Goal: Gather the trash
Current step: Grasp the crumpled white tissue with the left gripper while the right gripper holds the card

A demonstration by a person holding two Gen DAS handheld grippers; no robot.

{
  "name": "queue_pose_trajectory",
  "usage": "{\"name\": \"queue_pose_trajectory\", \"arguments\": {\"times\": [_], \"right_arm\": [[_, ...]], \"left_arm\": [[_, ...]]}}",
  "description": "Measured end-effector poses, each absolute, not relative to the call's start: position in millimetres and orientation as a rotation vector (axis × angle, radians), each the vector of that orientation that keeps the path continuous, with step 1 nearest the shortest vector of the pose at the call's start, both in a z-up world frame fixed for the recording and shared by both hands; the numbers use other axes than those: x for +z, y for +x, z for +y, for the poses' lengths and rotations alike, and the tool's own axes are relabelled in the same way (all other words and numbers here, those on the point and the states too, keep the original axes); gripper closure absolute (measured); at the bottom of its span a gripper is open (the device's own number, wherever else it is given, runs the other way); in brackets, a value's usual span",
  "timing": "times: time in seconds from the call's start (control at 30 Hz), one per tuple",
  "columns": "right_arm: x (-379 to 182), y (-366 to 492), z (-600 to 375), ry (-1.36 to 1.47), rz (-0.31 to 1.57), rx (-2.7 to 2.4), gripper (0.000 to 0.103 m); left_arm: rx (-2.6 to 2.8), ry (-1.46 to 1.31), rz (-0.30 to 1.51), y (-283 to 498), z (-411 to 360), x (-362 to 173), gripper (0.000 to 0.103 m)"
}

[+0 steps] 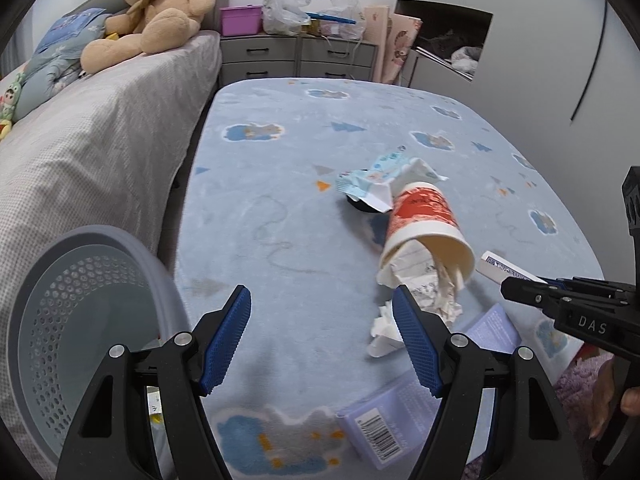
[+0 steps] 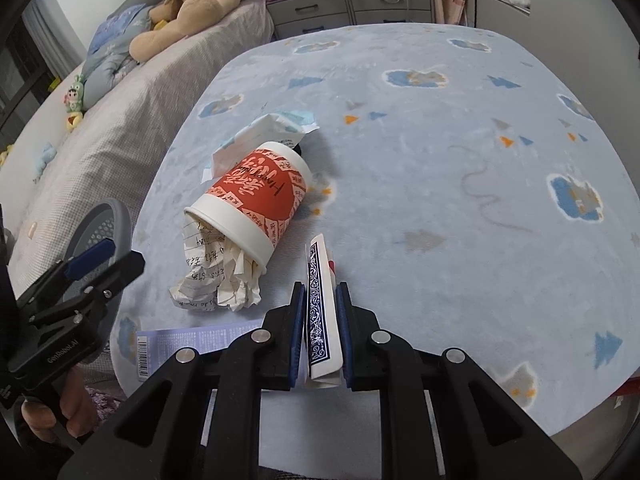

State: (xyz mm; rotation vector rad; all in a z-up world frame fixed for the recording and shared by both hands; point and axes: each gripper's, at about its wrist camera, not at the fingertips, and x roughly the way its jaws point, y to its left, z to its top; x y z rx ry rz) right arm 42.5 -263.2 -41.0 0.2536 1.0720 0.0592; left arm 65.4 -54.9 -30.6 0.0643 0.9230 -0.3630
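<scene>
A red-and-white paper cup (image 1: pixel 424 222) (image 2: pixel 256 200) lies on its side on the blue rug, with crumpled paper (image 1: pixel 424 292) (image 2: pixel 216 280) spilling from its mouth. A torn blue-white wrapper (image 1: pixel 376 178) (image 2: pixel 264 132) lies behind it. My right gripper (image 2: pixel 320 300) (image 1: pixel 508 288) is shut on a blue-patterned card box (image 2: pixel 320 308) (image 1: pixel 500 270), held just right of the cup. My left gripper (image 1: pixel 322 304) (image 2: pixel 100 252) is open and empty above the rug, left of the crumpled paper. A grey perforated bin (image 1: pixel 80 300) (image 2: pixel 106 224) is at the left.
A lilac box with a barcode (image 1: pixel 396 420) (image 2: pixel 180 344) lies at the rug's near edge. A bed (image 1: pixel 100 136) with a teddy bear (image 1: pixel 156 12) runs along the left. Grey drawers (image 1: pixel 300 56) with bags and a pink tub stand at the back.
</scene>
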Motion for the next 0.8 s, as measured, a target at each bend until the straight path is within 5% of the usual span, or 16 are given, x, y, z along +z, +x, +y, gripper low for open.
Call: {"name": "queue_pose_trajectory", "arguments": {"times": [0.57,0.8], "right_arm": [[-47.1,35.4,-292.9,0.372,1.041,0.056,0.087],[-49.2,37.8,-295.4,0.387,1.040,0.069,0.087]], "left_arm": [[-0.455,0.148,0.969,67.6,-106.4,-54.8,0.035],[-0.485,0.155,0.979,67.1,-111.9,-56.0,0.076]]}}
